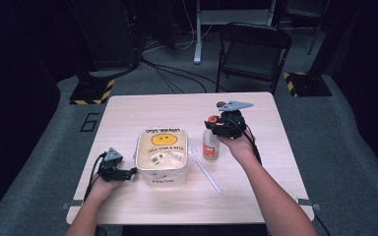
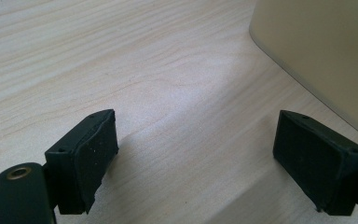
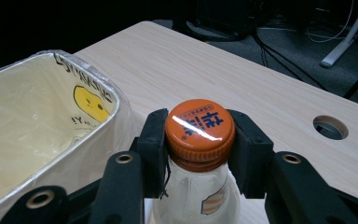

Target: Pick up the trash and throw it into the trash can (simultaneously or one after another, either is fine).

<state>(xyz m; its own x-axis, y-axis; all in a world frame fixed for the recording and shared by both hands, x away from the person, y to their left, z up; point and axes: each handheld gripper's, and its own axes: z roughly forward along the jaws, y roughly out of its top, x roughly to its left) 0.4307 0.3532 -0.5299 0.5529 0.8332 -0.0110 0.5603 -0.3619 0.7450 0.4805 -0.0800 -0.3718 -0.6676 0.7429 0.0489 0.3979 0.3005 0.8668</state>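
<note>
While your right hand-held gripper (image 3: pixel 199 149) clamps the orange cap (image 3: pixel 199 125) of the bottle (image 1: pixel 210 145) standing upright on the desk (image 1: pixel 256 187) beside the lined bin (image 1: pixel 161 156), likely to twist it, your left hand-held gripper (image 2: pixel 193 158) rests wide open and empty beside that bin.

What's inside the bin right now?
The bin is lined with a clear bag. Through its open top the high view shows a yellow smiley print and small pale scraps at the bottom. What they are is too small to tell, and the near wall hides part of the floor.
</note>
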